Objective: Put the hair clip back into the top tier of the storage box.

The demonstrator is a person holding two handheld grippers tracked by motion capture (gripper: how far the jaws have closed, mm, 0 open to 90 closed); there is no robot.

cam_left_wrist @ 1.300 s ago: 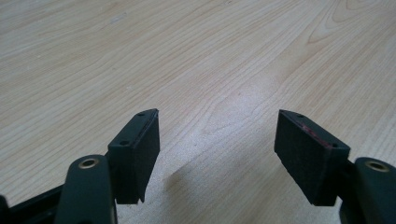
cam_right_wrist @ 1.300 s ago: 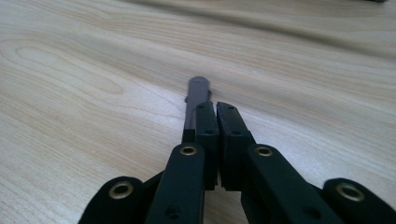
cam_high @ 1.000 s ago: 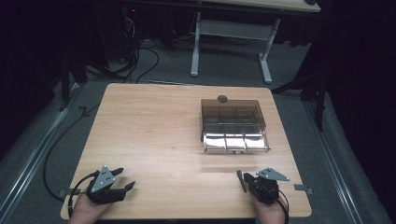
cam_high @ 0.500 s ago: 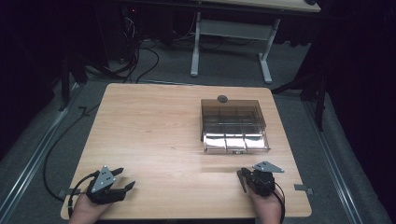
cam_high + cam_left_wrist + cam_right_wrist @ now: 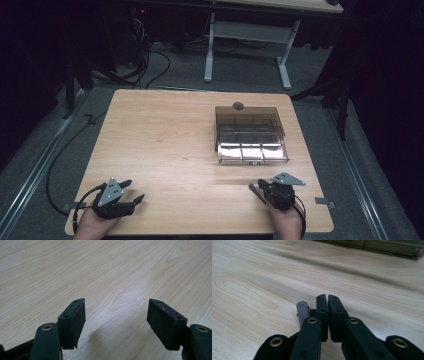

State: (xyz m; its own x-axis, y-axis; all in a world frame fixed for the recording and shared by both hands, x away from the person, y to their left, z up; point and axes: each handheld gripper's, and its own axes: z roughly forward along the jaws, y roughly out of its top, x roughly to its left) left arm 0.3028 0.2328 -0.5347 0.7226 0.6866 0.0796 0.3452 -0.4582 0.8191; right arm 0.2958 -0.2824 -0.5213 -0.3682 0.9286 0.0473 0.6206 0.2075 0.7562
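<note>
At the near edge of the wooden desk (image 5: 165, 145), the left hand-held gripper (image 5: 131, 196) rests with its jaws spread wide; its own view shows bare woodgrain between the two pads (image 5: 75, 317). The right hand-held gripper (image 5: 261, 186) sits near the desk's right corner with its jaws pressed together, holding nothing. Its own view reveals a short grey stub (image 5: 302, 311) just beside the jaws, seen from above only as a dark sliver. Farther off stands a smoky clear compartment box (image 5: 250, 134), with a small dark round object (image 5: 238, 105) just behind it. No writing is legible.
</note>
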